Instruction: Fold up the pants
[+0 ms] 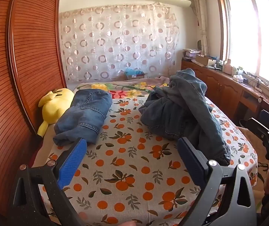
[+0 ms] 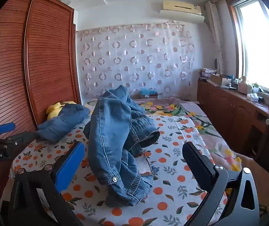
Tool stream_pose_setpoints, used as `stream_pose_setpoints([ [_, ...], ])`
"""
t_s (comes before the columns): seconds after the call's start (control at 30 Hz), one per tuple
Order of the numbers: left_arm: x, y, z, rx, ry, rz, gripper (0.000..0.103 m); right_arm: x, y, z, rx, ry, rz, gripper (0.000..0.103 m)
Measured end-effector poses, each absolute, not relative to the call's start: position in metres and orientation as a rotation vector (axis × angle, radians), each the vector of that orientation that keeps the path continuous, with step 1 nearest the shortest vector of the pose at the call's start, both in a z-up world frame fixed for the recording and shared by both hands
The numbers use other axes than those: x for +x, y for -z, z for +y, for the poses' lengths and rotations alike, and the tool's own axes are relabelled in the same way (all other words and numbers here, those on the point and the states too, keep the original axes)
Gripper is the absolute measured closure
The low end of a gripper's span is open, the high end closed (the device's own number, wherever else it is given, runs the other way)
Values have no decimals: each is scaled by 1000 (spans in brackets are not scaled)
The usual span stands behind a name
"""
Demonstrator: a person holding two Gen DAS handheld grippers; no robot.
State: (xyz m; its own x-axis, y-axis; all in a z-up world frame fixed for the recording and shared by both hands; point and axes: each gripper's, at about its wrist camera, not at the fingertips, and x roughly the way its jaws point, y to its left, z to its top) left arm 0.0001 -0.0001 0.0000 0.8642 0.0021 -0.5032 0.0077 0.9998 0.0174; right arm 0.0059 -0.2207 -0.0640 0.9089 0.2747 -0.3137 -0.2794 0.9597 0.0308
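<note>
A crumpled pair of blue jeans (image 1: 183, 113) lies in a heap on the orange-print bedsheet (image 1: 130, 160); in the right wrist view the jeans (image 2: 115, 141) sit directly ahead, waistband button nearest. A folded pair of jeans (image 1: 85, 114) rests at the left by the wardrobe, also in the right wrist view (image 2: 62, 122). My left gripper (image 1: 132, 146) is open and empty above the sheet, left of the heap. My right gripper (image 2: 134, 152) is open and empty, its jaws either side of the heap's near end, not touching it.
A yellow plush toy (image 1: 55, 105) lies beside the folded jeans. A tall wooden wardrobe (image 1: 21, 66) stands along the left. A low wooden cabinet (image 1: 228, 86) with clutter runs under the window at right. A floral blanket (image 2: 172, 109) covers the far bed.
</note>
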Motion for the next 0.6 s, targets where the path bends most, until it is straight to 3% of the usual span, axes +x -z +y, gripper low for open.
stream_pose_setpoints([
  [0.6,0,0,0,13,5,524,6,4,65,-221,-19,-276,312,0],
])
